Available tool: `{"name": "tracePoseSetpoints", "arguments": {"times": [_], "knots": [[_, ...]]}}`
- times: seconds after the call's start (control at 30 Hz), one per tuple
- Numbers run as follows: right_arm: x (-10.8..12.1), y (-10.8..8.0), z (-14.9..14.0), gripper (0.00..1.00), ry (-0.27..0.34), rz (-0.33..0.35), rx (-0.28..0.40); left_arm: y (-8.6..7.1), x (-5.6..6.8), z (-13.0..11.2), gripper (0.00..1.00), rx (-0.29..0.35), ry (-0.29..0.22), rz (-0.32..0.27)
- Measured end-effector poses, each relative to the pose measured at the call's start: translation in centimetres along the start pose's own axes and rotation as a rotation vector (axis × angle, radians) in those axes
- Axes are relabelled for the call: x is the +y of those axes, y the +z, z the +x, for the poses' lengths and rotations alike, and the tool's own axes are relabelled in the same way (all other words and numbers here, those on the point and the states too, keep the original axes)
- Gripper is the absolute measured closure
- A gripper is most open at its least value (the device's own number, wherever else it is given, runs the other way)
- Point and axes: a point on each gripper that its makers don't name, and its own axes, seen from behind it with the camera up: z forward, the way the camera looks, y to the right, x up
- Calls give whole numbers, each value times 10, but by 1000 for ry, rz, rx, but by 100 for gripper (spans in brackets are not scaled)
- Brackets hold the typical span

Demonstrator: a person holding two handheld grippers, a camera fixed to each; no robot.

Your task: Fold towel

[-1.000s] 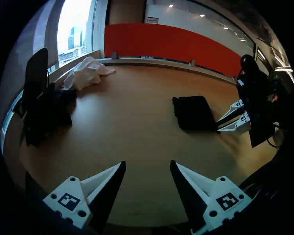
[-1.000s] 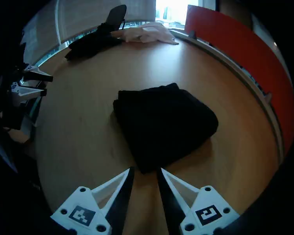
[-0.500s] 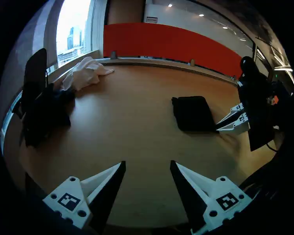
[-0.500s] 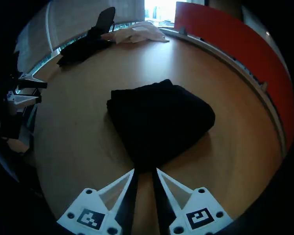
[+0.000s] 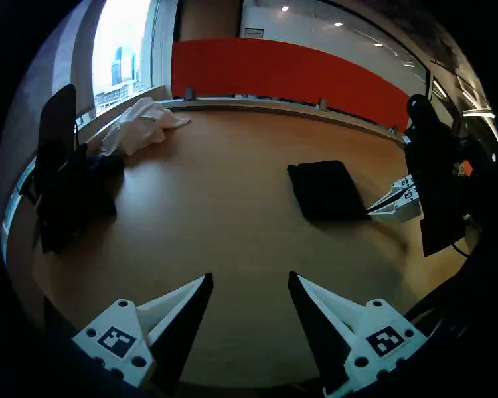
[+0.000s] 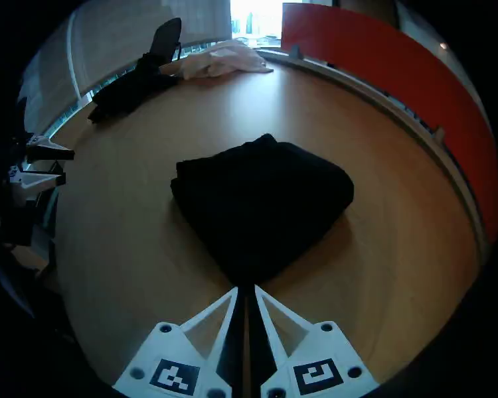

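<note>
The towel (image 5: 323, 189), black and folded into a thick pad, lies flat on the wooden worktop (image 5: 209, 199), well ahead of the left gripper (image 5: 249, 275) and off to its right. That gripper hovers above the worktop's near part with its fingers spread wide and nothing between them. In the left gripper view the right gripper (image 5: 370, 211) comes in from the right, held by a person in dark clothes (image 5: 435, 172), its tips touching the towel's right edge. In the right gripper view the towel (image 6: 262, 199) lies just ahead of the right gripper (image 6: 246, 290), whose fingers are drawn almost together, with just a thin slit between them, and the towel's near corner sits pinched between their tips. The left gripper (image 6: 66, 166) shows far off at the left edge of that view, fingers apart. At the worktop's far end a pale cloth (image 5: 143, 123) lies crumpled below a window (image 5: 119, 60), with a heap of dark cloth (image 5: 73, 192) beside it. A red panel (image 5: 282, 69) runs along the far side.
</note>
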Motion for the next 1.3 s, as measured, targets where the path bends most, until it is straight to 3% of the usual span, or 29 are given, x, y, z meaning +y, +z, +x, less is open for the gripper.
{"name": "tracePoseSetpoints", "arguments": {"times": [0.33, 1.0, 1.3], "knots": [[8, -14, 14, 98, 4, -18, 36, 5, 1, 2, 17, -5, 2, -12], [31, -57, 126, 98, -45, -47, 217, 11, 3, 6, 17, -4, 18, -20], [48, -86, 146, 98, -52, -63, 251, 11, 5, 9, 17, 2, 25, -24]]}}
